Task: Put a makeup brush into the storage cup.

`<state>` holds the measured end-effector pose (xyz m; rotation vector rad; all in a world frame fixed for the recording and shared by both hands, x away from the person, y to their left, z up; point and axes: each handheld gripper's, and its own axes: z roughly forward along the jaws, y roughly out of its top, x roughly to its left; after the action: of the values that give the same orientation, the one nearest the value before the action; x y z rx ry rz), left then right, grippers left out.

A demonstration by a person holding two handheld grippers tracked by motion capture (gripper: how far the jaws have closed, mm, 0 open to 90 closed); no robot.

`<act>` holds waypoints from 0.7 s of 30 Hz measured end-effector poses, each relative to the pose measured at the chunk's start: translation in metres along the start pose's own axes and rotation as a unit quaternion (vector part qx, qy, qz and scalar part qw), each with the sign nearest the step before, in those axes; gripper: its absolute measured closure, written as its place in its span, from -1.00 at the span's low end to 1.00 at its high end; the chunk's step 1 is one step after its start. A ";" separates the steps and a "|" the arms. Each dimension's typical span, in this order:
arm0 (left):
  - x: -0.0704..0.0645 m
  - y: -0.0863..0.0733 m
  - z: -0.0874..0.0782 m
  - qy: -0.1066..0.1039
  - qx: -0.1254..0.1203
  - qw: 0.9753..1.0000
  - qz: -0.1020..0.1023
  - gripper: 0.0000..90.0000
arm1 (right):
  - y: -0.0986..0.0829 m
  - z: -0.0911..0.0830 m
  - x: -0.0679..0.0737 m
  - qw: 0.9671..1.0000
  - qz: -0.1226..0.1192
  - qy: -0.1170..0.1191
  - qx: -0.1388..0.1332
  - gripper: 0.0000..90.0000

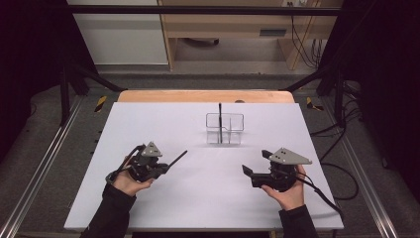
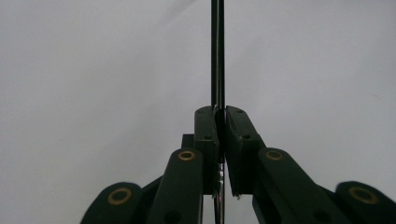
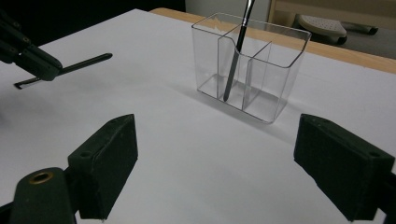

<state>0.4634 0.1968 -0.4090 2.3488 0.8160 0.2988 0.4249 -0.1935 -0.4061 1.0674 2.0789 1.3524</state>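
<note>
- I can read no text, label, brand or number on anything here: not on my grippers, the holder or the table.

The thin black stick (image 2: 217,51) clamped in the left gripper (image 2: 220,122) runs off the top edge, its tip cut off, its lower end hidden between the jaws.

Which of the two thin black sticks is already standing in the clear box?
The stick leaning upright in the clear box. The other stick is clamped in the left hand-held gripper, above the table.
</note>
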 end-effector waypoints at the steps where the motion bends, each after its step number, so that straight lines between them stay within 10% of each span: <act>1: -0.003 0.002 0.000 0.000 -0.001 1.000 0.005 0.85 | 0.001 0.001 0.002 1.000 -0.003 0.002 0.001 -0.69; 21: -0.029 0.013 0.004 -0.034 -0.009 0.999 0.038 0.85 | 0.010 0.010 0.020 0.999 -0.043 0.015 0.025 -0.68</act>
<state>0.4487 0.1691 -0.4045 2.3631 0.6913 0.2554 0.4233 -0.1700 -0.4001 0.9719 2.1655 1.2884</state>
